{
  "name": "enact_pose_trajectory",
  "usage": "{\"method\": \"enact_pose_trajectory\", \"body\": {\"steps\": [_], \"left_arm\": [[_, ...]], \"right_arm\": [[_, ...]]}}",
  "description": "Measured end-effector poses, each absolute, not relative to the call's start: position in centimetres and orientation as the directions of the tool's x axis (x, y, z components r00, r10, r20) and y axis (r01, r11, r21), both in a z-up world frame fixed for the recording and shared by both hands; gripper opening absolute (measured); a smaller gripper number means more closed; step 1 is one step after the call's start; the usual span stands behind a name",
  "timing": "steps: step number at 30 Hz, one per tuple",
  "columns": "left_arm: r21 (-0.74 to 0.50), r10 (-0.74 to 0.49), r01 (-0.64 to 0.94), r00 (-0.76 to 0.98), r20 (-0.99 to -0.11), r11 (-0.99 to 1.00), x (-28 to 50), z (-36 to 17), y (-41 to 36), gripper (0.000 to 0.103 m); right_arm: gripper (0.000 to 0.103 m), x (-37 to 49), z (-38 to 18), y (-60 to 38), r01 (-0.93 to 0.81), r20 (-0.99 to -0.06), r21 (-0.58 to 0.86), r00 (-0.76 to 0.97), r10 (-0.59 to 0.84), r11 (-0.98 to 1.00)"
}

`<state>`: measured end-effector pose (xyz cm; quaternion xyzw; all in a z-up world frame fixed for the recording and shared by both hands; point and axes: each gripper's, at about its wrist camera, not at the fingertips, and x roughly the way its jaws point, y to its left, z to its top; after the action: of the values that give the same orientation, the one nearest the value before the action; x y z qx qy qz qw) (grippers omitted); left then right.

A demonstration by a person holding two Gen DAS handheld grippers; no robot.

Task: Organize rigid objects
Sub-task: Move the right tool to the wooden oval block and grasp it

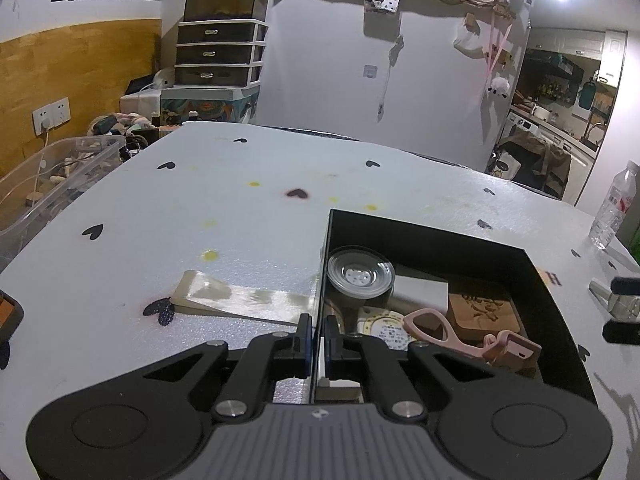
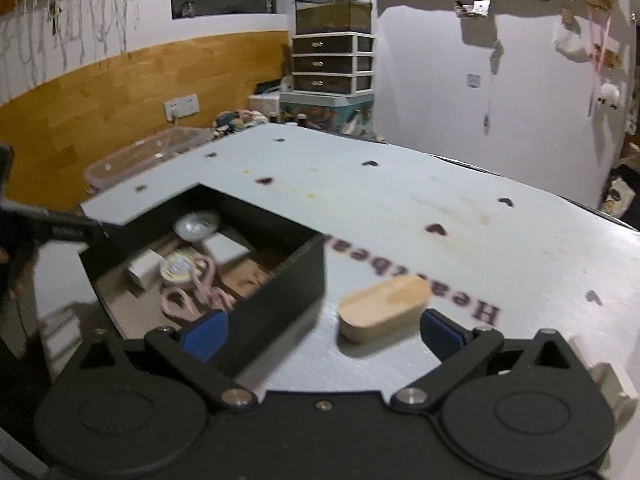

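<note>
A black open box [image 1: 440, 236] stands on the white table. Inside lie a round glass lid [image 1: 360, 276], a white block [image 1: 420, 290], a wooden piece [image 1: 484, 312], a labelled tape roll [image 1: 388, 328] and pink scissors [image 1: 432, 328]. My left gripper [image 1: 319, 336] is shut on the box's left wall, one finger on each side of it. In the blurred right wrist view my right gripper [image 2: 322, 334] stands open. An oval wooden block [image 2: 384, 308] lies on the table just ahead of its gap, beside the black box [image 2: 280, 280]. The left gripper [image 2: 96, 234] shows at that box's far wall.
A clear plastic strip [image 1: 224, 296] lies on the table left of the box. A water bottle [image 1: 612, 208] stands at the table's right edge. A clear storage bin [image 1: 60, 176] sits beyond the left edge. Drawers [image 1: 218, 54] stand at the back.
</note>
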<state>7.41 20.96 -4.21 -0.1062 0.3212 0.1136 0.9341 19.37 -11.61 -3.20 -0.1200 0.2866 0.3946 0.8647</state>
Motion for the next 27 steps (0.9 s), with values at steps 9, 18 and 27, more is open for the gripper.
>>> {"method": "enact_pose_trajectory", "body": {"steps": [9,18,27], "left_arm": [[-0.122,0.149,-0.285,0.766,-0.625,0.951,7.4,-4.2,20.9,0.005],[-0.121,0.152,-0.287,0.764,-0.627,0.950,7.4,-4.2,20.8,0.005],[-0.119,0.152,-0.288,0.763,-0.628,0.950,7.4,-4.2,20.8,0.005]], "right_arm": [[0.103,19.3,-6.1,-11.6,-0.794,-0.607,-0.138,0.540,0.583,0.592],[0.103,23.9,-7.1,-10.5,-0.832,-0.564,-0.299,0.549,0.617,0.467],[0.103,29.6,-7.7,-8.8,-0.923,-0.649,-0.145,0.360,0.670,0.357]]}}
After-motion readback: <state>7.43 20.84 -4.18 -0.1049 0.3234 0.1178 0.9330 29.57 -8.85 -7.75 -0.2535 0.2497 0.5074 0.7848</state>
